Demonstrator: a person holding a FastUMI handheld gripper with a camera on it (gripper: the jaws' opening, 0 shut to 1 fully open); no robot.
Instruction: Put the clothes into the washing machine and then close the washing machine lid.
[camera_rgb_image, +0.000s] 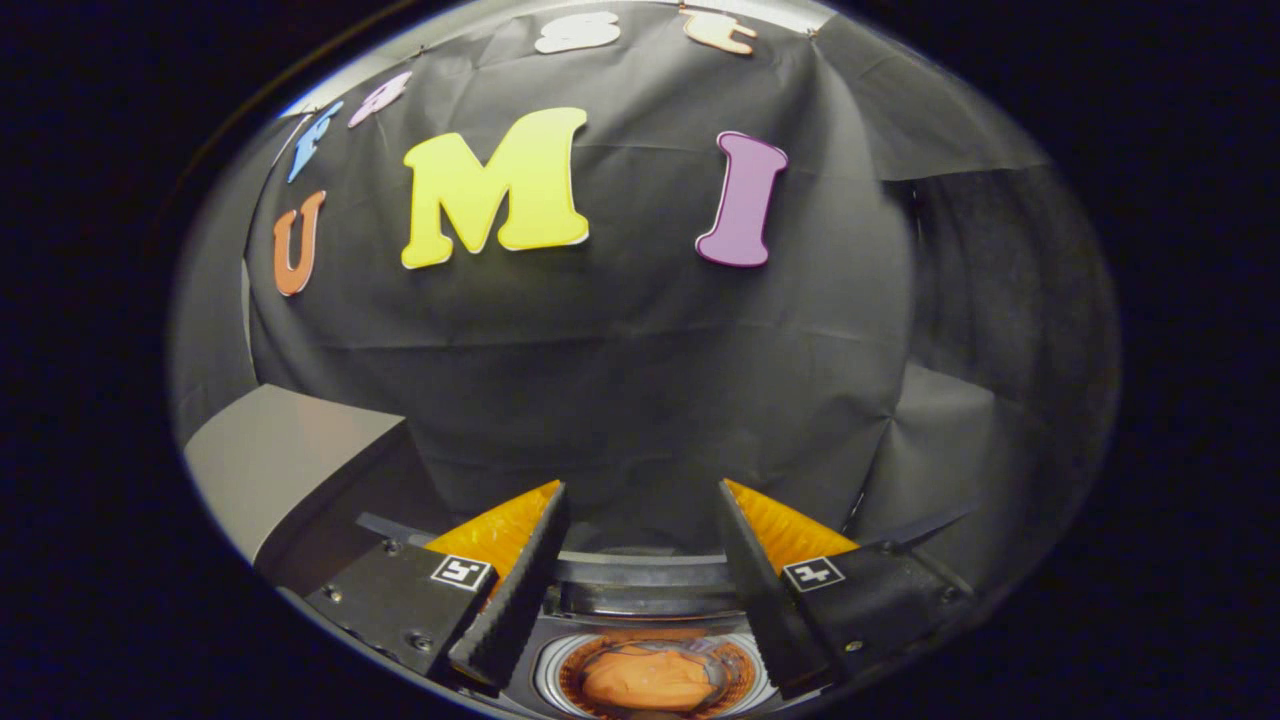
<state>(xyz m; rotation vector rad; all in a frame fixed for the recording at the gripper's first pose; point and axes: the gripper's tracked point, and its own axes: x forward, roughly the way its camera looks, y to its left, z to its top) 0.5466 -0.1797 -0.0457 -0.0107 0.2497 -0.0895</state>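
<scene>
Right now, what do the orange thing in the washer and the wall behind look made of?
Orange clothes in the washing machine drum: soft fabric, judging by rounded folds. Wall: matte black cloth, creased and draped. The gripper is open, holding nothing.

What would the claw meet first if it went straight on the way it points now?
Probably the black cloth wall ahead; the open, empty claw points above the washing machine, whose drum holds orange clothes. Depth is unclear.
</scene>
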